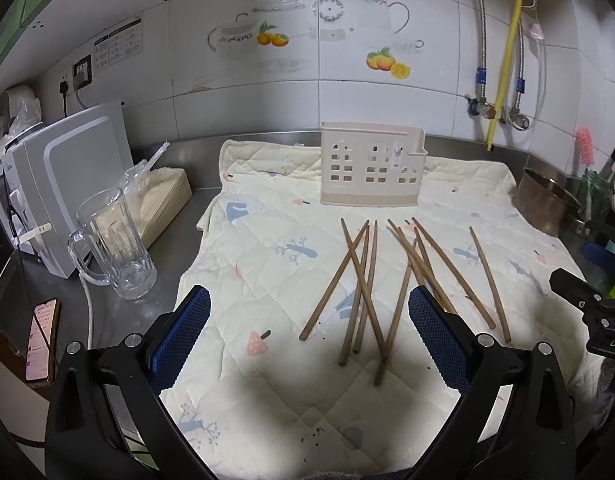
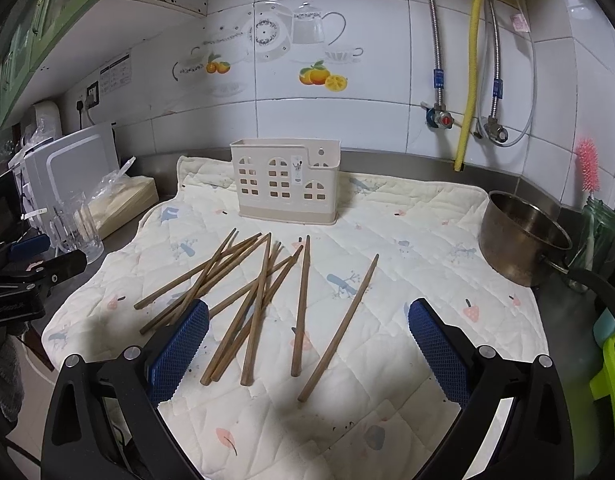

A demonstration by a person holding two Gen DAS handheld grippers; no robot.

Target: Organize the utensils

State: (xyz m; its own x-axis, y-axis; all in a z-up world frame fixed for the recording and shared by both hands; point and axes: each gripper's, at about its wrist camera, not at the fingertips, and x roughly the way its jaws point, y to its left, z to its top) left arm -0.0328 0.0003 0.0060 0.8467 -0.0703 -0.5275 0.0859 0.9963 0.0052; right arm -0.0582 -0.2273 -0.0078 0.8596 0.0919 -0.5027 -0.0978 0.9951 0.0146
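Several brown wooden chopsticks lie scattered and crossed on a cream quilted mat. One chopstick lies apart on the right. A cream plastic utensil holder with window-shaped cutouts stands upright and empty at the back of the mat. My left gripper hovers open above the near ends of the chopsticks, blue pads wide apart. My right gripper is also open, with several chopstick ends between its pads, touching none.
A glass mug and a white appliance stand left of the mat, with a phone near the counter edge. A steel pot sits at the right. Pipes and valves run down the tiled wall.
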